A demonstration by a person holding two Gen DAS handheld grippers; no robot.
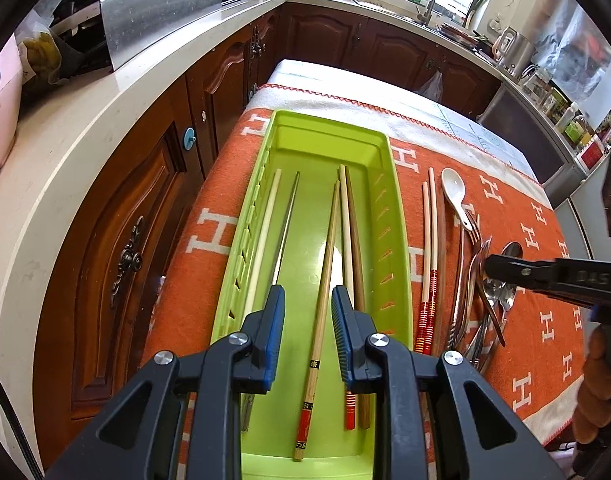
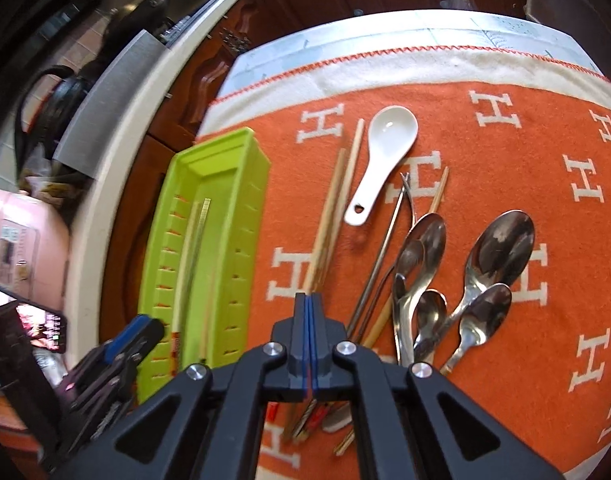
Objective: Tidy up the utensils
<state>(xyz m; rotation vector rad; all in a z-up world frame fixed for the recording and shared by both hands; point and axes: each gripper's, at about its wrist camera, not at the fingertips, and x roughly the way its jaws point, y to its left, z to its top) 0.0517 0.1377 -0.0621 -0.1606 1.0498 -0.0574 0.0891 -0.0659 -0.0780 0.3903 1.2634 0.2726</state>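
Jaws on the left gripper (image 1: 308, 312) stand apart, straddling but not pressing a wooden chopstick (image 1: 321, 312) that lies flat in the green tray (image 1: 397, 216). Jaws on the right gripper (image 2: 309, 308) are pressed together with nothing visibly between the pads.

What remains to be sorted lies on the orange blanket (image 2: 505, 152) to the right of the tray, so the right gripper is the nearer one. A pair of pale chopsticks (image 2: 337, 200) runs lengthwise almost straight ahead of its closed tips, parallel to the tray's long side, just beside it.

Inside the tray I count five chopsticks. Outside it: one white ceramic spoon (image 2: 385, 152), at least four metal spoons (image 2: 501, 240) piled together with handles crossing, a fork (image 1: 474, 236) and several more sticks, partly hidden, so their number is uncertain.
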